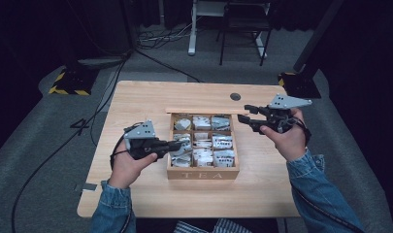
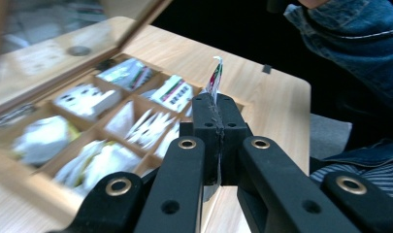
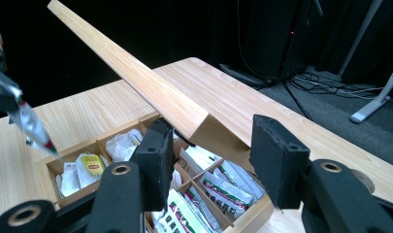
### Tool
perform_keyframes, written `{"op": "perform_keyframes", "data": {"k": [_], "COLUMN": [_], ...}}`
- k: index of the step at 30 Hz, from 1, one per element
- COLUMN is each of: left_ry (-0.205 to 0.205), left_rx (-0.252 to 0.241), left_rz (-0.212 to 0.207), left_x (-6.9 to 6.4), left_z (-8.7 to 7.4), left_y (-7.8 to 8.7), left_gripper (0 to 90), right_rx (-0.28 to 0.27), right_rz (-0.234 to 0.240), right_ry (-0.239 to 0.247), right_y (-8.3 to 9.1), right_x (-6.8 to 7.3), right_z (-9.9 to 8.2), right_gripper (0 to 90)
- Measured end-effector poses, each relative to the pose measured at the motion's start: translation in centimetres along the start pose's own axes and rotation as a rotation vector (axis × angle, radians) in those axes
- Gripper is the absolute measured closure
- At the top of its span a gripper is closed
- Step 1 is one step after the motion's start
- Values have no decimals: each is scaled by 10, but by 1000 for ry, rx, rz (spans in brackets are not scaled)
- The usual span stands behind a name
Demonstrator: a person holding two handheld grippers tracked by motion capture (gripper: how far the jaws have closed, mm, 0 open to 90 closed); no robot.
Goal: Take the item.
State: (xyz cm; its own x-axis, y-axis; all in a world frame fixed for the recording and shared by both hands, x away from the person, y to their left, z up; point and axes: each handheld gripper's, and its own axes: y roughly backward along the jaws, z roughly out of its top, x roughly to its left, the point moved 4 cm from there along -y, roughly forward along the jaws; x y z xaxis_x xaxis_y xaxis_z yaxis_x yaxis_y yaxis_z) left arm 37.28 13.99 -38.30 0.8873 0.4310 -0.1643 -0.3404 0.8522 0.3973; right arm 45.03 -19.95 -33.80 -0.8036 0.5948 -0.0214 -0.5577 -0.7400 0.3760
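High view: left gripper [image 1: 177, 145] is carrying a tea sachet [image 1: 180, 147] over the tea box [image 1: 203, 174]. Left gripper view: jaws are clenching the thin, light, crushable packet mid-body, an edge poking out. Right gripper view: right gripper [image 3: 216, 160], jaws apart, is propping the stiff lid [image 3: 136, 77].

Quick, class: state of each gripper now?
Left gripper: closed on a tea bag packet.
Right gripper: fingers part open around the tea box lid; grip cannot be told.
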Motion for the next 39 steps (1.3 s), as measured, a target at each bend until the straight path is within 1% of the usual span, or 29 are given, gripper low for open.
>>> {"op": "perform_keyframes", "data": {"k": [2,4,6,9,12,14,18,20,22,23,25,26,27,29,34,37,39], "left_ry": [5,4,13,4,4,7,35,60,86,92,122,127,136,140,132,160,164], "left_rx": [-11,-12,-11,14,24,34,36,40,55,68,85,92,96,106,151,164,170], "left_rz": [3,11,10,23,31,43,60,77,103,122,149,160,164,168,189,194,200], "left_x": [1,3,4,7,10,13,20,25,31,35,40,43,45,48,57,63,65], "left_z": [-1,-2,-4,-8,-11,-15,-22,-26,-32,-34,-40,-43,-45,-49,-60,-68,-71], "left_y": [9,16,22,29,35,39,45,48,52,54,57,58,59,59,57,56,56], "left_gripper": [896,896,896,895,895,894,894,893,893,893,893,892,893,892,891,891,891], "right_rx": [3,3,3,3,6,7,9,8,9,9,10,11,11,11,12,14,15], "right_rz": [-6,-7,-7,-8,-8,-8,-7,-8,-9,-9,-9,-10,-10,-9,-8,-8,-8], "right_ry": [1,0,-1,-4,0,0,0,-3,-5,-6,-6,-7,-7,-6,-7,-8,-8], "right_y": [0,0,0,0,0,0,0,0,1,1,1,1,1,1,1,1,1], "right_x": [1,1,1,0,0,1,1,1,1,2,2,2,2,2,2,2,2], "right_z": [0,0,0,1,1,1,0,0,0,0,0,0,0,0,0,0,0], "right_gripper": [522,522,522,522,523,522,522,523,522,522,523,523,523,523,522,523,522]}}
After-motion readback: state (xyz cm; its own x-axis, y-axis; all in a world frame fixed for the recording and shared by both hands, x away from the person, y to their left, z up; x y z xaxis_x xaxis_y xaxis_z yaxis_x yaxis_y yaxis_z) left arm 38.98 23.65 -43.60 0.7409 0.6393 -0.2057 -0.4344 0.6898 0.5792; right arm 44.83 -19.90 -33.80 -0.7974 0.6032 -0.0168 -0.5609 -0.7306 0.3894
